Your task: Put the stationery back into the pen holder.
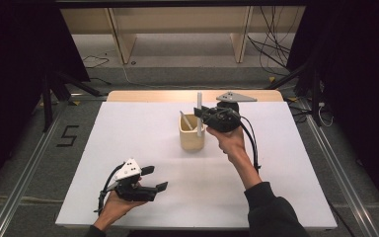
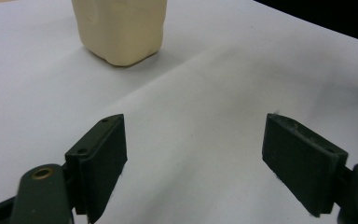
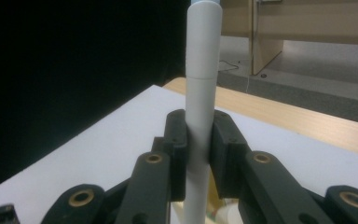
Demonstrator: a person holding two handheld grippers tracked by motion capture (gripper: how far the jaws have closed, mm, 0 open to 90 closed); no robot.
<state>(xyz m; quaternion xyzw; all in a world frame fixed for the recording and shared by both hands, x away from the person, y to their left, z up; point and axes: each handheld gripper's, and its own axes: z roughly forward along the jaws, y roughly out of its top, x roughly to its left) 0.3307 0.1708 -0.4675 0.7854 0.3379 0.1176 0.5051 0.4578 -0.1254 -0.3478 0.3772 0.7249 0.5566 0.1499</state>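
Right gripper (image 1: 201,114) clamps an upright white plastic marker pen (image 3: 201,93) over the cream square plastic cup (image 1: 192,133) just past table centre; left gripper (image 1: 154,178), at seven o'clock, gapes wide, holding nothing

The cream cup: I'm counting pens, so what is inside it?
One pen leans inside the cream cup. The right gripper holds a white marker upright over the opening. The cup wall hides whatever lies deeper.
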